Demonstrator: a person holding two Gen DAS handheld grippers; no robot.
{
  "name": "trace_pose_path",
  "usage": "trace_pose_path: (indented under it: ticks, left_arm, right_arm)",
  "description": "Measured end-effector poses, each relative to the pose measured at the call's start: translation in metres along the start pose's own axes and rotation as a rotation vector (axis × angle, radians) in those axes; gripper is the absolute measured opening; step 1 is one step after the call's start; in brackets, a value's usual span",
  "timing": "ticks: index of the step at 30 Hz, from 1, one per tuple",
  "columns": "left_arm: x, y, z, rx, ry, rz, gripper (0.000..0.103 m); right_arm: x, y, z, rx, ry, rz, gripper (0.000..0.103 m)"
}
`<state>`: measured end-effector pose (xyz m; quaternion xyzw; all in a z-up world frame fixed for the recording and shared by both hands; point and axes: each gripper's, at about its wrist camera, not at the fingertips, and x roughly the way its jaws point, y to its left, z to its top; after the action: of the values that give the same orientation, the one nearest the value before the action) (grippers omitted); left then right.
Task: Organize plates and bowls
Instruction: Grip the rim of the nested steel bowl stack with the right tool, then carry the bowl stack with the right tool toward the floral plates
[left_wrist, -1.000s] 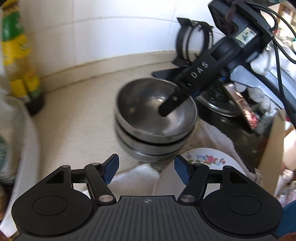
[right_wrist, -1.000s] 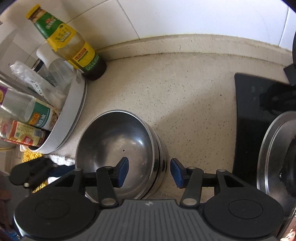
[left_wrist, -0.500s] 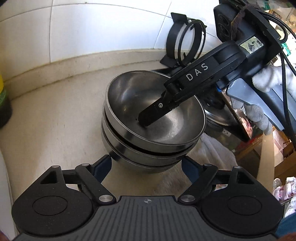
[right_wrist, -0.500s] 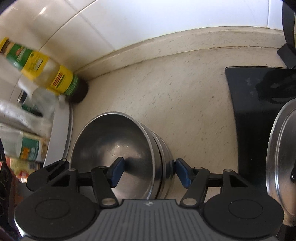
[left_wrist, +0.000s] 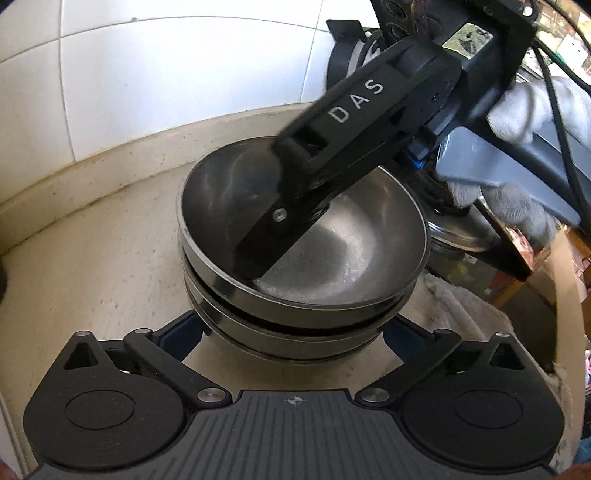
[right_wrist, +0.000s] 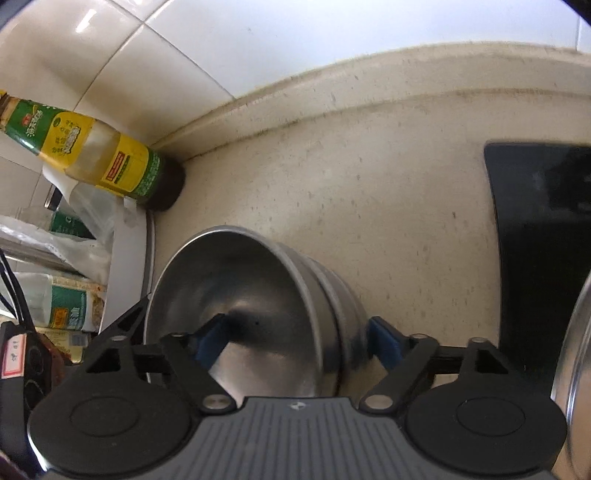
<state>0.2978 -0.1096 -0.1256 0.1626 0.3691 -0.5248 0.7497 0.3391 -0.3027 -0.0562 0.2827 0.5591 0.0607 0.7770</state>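
On the beige counter (right_wrist: 388, 206), close to the tiled wall (left_wrist: 166, 81), sits a stack of steel bowls (left_wrist: 303, 258), nested one inside another. The left gripper (left_wrist: 295, 332) hangs low at the near side of the stack; its jaws have just been opening and stand wide, one blue pad on each side of the lowest bowls, with a sliver of gap showing at the left pad, while at the right pad contact cannot be told. The right gripper (right_wrist: 299, 339) comes in from the opposite side, its jaws also having just been opening and now wide: its left finger (right_wrist: 210, 339) reaches down inside the top bowl, its other finger stands outside the stack wall, so the rims lie between them without being pinched. In the left view that inner finger shows as a black bar marked DAS slanting into the bowl, and a white-gloved hand (left_wrist: 517, 199) grips the handle behind it. A yellow-and-green bottle (right_wrist: 96, 158) stands in the corner by the wall, a black cooktop (right_wrist: 535, 258) lies to the right of the bowls, and a white towel (left_wrist: 472, 306) lies just beside the stack.
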Motion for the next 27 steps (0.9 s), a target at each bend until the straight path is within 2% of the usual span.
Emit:
trace_pose_path:
  ticks: [8,11,17,22,27]
  left_arm:
    - [0.025,-0.011,0.007,0.017,0.022,0.071,0.103]
    - [0.029,-0.017,0.008,0.019,0.018,0.099,0.103]
    - [0.026,-0.026,0.003,0.029,0.006,0.117,0.103]
    - [0.022,-0.030,0.001,0.040,0.004,0.110,0.103]
    - [0.014,-0.032,0.001,0.050,-0.006,0.128,0.103]
  right_arm:
    - [0.000,-0.003,0.000,0.001,-0.035,0.020,0.096]
    - [-0.001,-0.006,0.000,0.005,-0.034,0.017,0.093]
    - [-0.001,-0.003,-0.004,0.003,-0.046,0.001,0.091]
    - [-0.004,-0.007,-0.011,0.029,-0.053,0.020,0.089]
    - [-0.010,-0.007,-0.014,0.043,-0.096,0.045,0.089]
